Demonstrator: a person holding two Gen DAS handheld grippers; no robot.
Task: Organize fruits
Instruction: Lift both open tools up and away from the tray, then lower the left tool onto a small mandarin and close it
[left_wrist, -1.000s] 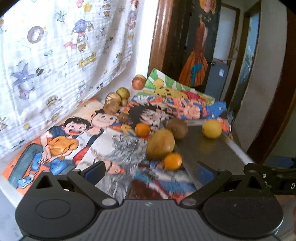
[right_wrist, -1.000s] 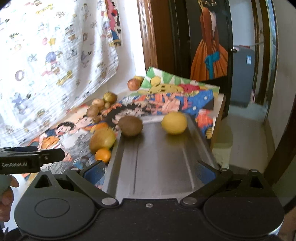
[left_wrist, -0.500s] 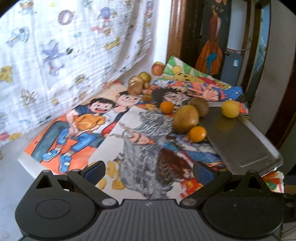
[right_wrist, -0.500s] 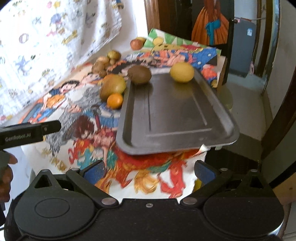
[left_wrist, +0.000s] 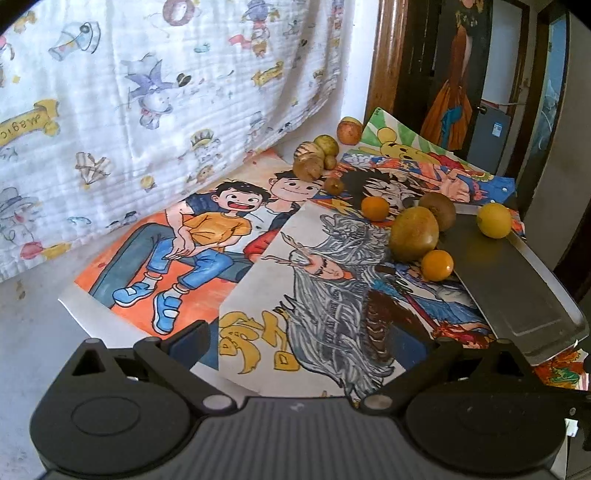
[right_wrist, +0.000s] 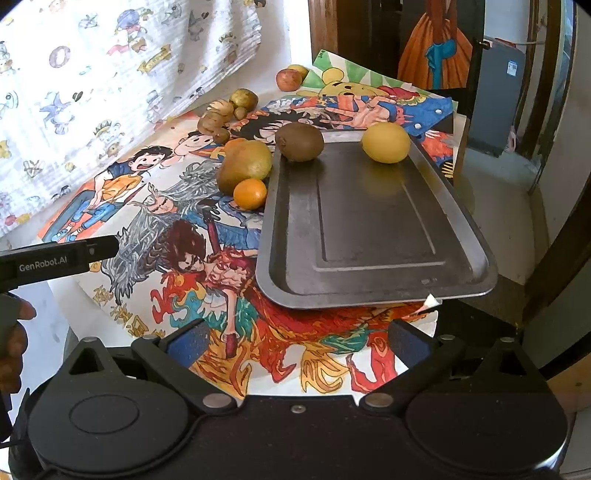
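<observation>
I see my left gripper (left_wrist: 316, 341) and right gripper (right_wrist: 295, 338) both spread wide with nothing between the pads, hovering off the near edge of the table (left_wrist: 33, 332). Its top is covered with bright cartoon posters (left_wrist: 207, 236). A grey metal tray (right_wrist: 369, 229) lies on the right, its near end overhanging the edge. On its far end sit a kiwi (right_wrist: 299, 141) and a lemon (right_wrist: 385, 142), well apart. Just left of the tray lie a pear (right_wrist: 244, 165) and, touching it, a small orange (right_wrist: 250, 194). More fruit (right_wrist: 227, 110) clusters farther back, under a cartoon-print cloth (left_wrist: 147, 92) hanging on the wall. A dark wooden doorway (right_wrist: 546, 184) stands to the right.
</observation>
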